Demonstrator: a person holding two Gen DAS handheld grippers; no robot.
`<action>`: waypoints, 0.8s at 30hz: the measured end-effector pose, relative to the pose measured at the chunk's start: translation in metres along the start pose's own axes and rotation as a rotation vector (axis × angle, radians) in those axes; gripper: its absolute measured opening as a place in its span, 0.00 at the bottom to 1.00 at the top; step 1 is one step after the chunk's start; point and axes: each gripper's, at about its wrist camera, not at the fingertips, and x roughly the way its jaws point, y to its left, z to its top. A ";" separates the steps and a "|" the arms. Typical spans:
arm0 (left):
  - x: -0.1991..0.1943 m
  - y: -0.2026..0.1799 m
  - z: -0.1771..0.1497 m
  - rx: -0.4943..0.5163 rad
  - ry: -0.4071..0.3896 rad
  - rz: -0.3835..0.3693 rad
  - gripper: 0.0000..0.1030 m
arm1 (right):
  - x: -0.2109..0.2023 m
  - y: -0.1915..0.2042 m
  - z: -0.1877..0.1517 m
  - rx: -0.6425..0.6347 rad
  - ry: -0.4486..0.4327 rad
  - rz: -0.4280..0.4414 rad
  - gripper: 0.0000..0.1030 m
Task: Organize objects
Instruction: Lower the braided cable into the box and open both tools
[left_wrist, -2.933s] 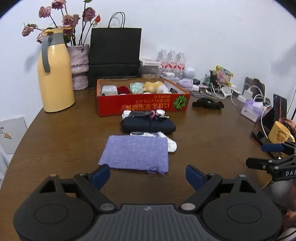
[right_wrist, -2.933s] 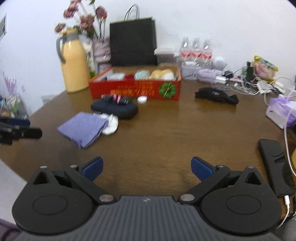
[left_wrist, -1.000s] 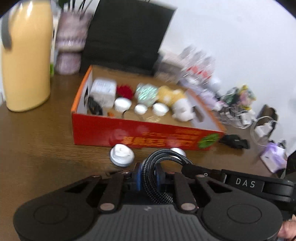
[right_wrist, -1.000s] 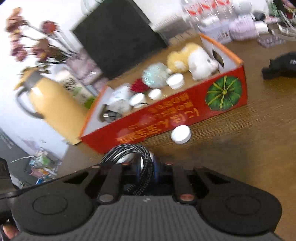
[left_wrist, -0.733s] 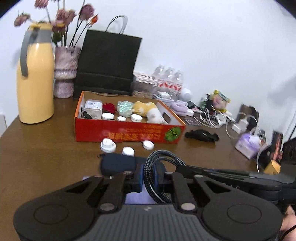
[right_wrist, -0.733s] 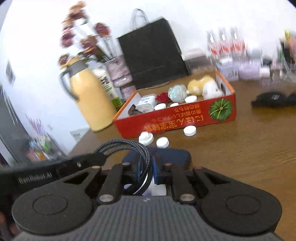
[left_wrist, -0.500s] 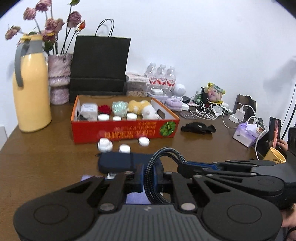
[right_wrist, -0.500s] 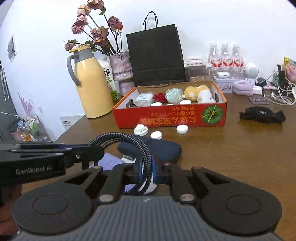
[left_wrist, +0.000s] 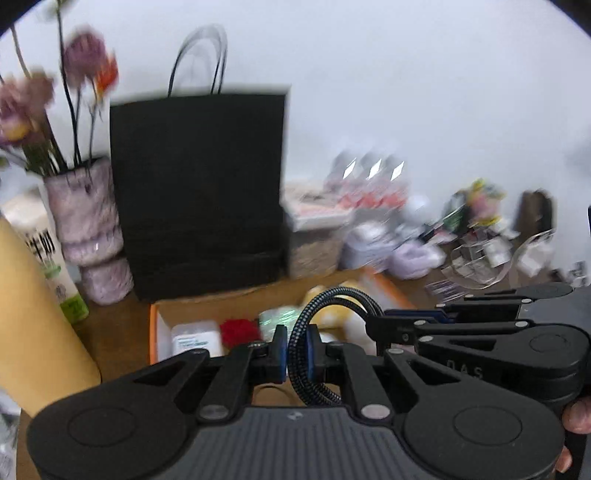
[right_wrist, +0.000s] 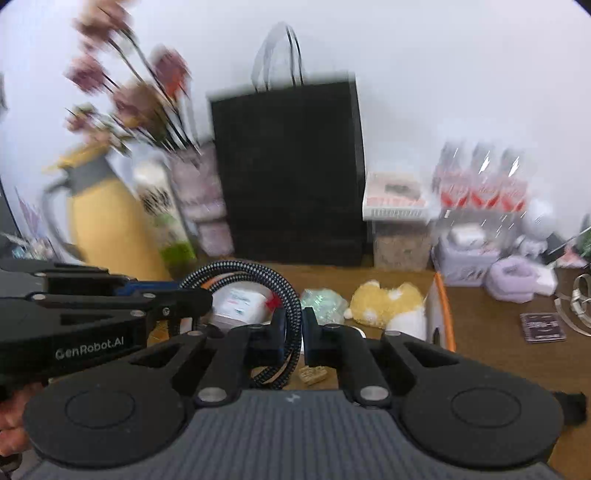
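A black-and-white braided cable loops between my two grippers. My left gripper is shut on one side of the loop. My right gripper is shut on the other side of the cable. Both hold it above the orange cardboard box, which holds a white packet, a red item, a pale green wrapped ball and a yellow plush toy. The right gripper shows at the right of the left wrist view. Both views are blurred.
A black paper bag stands behind the box. A yellow thermos and a vase of dried flowers stand at the left. Water bottles, a plastic container and cluttered small items lie at the right.
Both grippers have moved forward with the cable, from above the dark pouch and white caps to over the orange box. The bag now looms much closer.
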 end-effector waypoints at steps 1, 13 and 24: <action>0.021 0.004 0.002 0.003 0.036 0.020 0.09 | 0.024 -0.007 0.004 0.023 0.048 0.006 0.09; 0.113 0.042 -0.046 0.003 0.252 0.098 0.35 | 0.117 -0.011 -0.028 0.054 0.231 -0.062 0.41; -0.040 0.028 -0.065 -0.014 -0.006 0.164 0.65 | -0.009 -0.006 -0.066 -0.002 -0.011 -0.130 0.66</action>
